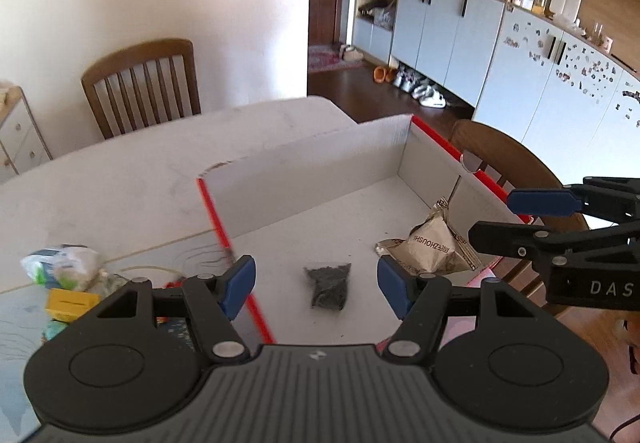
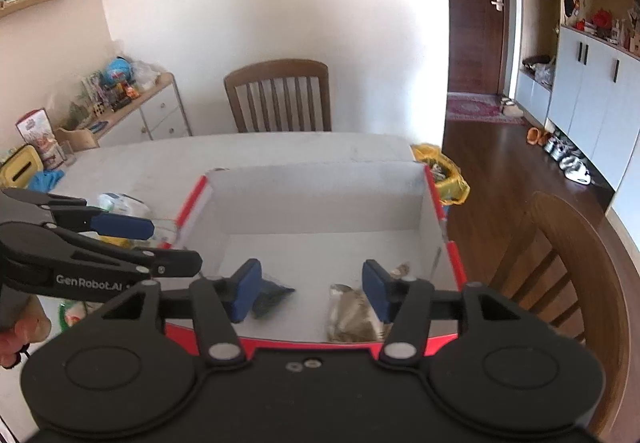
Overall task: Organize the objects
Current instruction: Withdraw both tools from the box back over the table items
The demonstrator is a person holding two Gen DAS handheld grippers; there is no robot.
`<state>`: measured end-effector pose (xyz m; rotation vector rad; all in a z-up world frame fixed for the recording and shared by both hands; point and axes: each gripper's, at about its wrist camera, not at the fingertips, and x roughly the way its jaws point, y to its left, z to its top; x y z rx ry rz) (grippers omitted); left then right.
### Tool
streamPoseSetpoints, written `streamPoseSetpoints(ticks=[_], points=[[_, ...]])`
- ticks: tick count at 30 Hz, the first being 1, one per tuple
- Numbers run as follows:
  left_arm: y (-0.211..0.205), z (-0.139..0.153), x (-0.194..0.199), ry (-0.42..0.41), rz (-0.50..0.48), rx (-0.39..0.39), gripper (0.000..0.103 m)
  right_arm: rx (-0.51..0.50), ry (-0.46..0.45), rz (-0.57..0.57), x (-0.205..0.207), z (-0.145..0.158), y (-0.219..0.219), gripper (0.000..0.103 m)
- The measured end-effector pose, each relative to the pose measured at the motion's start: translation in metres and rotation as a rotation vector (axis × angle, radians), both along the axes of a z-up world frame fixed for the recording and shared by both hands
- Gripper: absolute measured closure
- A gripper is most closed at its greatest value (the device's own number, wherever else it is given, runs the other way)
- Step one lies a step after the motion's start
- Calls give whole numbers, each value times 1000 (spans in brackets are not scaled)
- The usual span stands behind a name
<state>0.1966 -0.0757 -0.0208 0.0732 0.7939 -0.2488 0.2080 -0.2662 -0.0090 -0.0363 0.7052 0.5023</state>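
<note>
A white cardboard box with red edges stands open on the table. On its floor lie a small dark packet and a crumpled silver foil packet. My left gripper hovers above the box's near left corner, open and holding nothing; the dark packet shows far below the gap. My right gripper reaches in from the right over the box's edge. In the right wrist view the right gripper is open over the box, above the dark packet and foil packet. The left gripper is at the left.
Left of the box lie a plastic-wrapped bundle and a yellow carton on the grey table. Wooden chairs stand at the far side and at the right. A yellow-lined bin sits behind the box.
</note>
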Motion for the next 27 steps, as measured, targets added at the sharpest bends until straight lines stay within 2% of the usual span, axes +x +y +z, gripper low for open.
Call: streamPoseSetpoints(ticks=[8,11,16,20,25,27], points=[[36,13,-31,-54,23,-18,20,51,-44,24,-28,18,25,32],[50,16,-43,-70,35,-27,19,56,-55,37,-39,21,38,29],[72,18,-58,-87,59,-34,18,67,-71,56,-56,24,59,16],[94,18,-70,-98,83,-83,9,79,-84,64,-68,25,73,5],[120,16,-82,-104,109,-125,7,93,-86,61,-78,26,88,1],[128,15,-86,-109,117,-132,3,87,-90,55,-82,25,95,1]])
